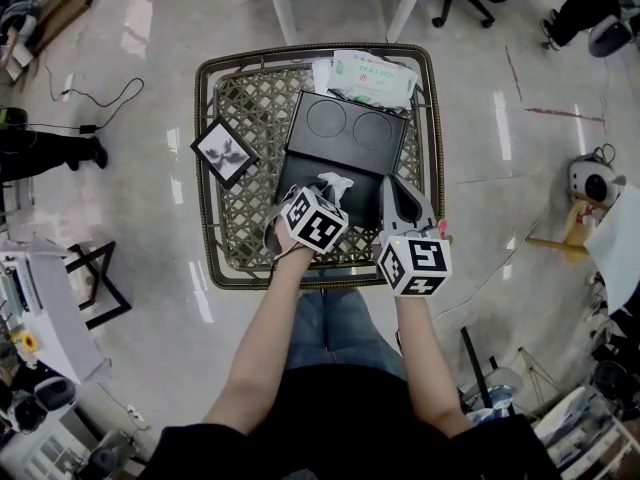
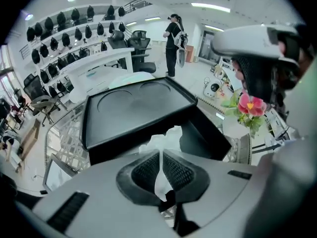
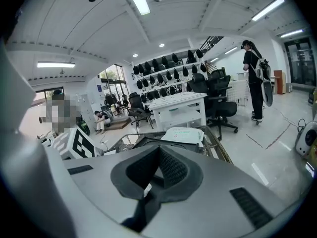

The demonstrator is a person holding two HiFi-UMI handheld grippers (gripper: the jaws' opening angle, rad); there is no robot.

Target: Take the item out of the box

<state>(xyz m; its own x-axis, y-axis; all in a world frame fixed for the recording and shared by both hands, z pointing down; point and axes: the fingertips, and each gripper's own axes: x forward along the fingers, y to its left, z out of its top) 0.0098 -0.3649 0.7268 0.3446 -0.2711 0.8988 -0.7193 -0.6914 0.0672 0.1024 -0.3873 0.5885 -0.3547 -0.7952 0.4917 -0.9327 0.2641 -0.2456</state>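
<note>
Left gripper (image 2: 161,170) pinching white wrapper (image 2: 167,137), black box (image 2: 133,110) behind, framed picture (image 1: 224,152) beside.

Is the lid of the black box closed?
No, the lid lies flipped open behind the black box, and the left gripper pinches white wrapping over it.

Box (image 1: 345,133) on table (image 1: 204,168), frame (image 1: 224,152) left
</note>
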